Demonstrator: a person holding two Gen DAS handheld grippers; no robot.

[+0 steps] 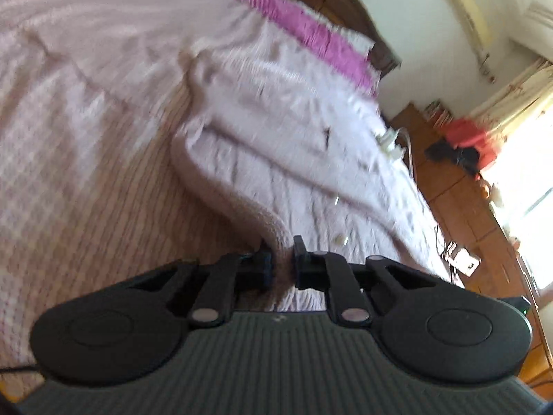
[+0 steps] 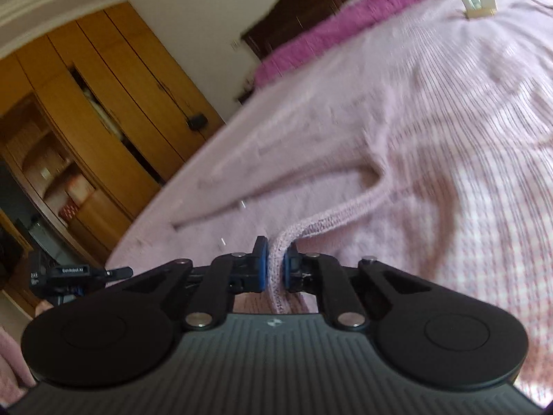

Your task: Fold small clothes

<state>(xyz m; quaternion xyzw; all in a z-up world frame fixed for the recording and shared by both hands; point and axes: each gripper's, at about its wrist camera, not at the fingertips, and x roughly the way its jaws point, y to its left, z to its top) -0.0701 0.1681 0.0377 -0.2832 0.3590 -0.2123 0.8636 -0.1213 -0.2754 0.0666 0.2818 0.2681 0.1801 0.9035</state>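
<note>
A pale pink knit cardigan (image 1: pixel 276 131) lies spread on a bed with a pink checked cover (image 1: pixel 69 173). My left gripper (image 1: pixel 282 252) is shut on the cardigan's ribbed hem edge, which rises in a fold between the pads. In the right wrist view the same cardigan (image 2: pixel 345 145) stretches away, and my right gripper (image 2: pixel 275 259) is shut on its ribbed border, which runs from the pads up to the right. A white tag (image 2: pixel 477 0) sits at the garment's far end. Both views are blurred.
A purple blanket (image 1: pixel 311 31) lies along the dark wooden headboard (image 2: pixel 311 3). The left gripper (image 2: pixel 79 273) shows at the lower left of the right wrist view, before a wooden wardrobe (image 2: pixel 103 103). A red object (image 1: pixel 473 138) lies on the wooden floor (image 1: pixel 459 200) by a bright window.
</note>
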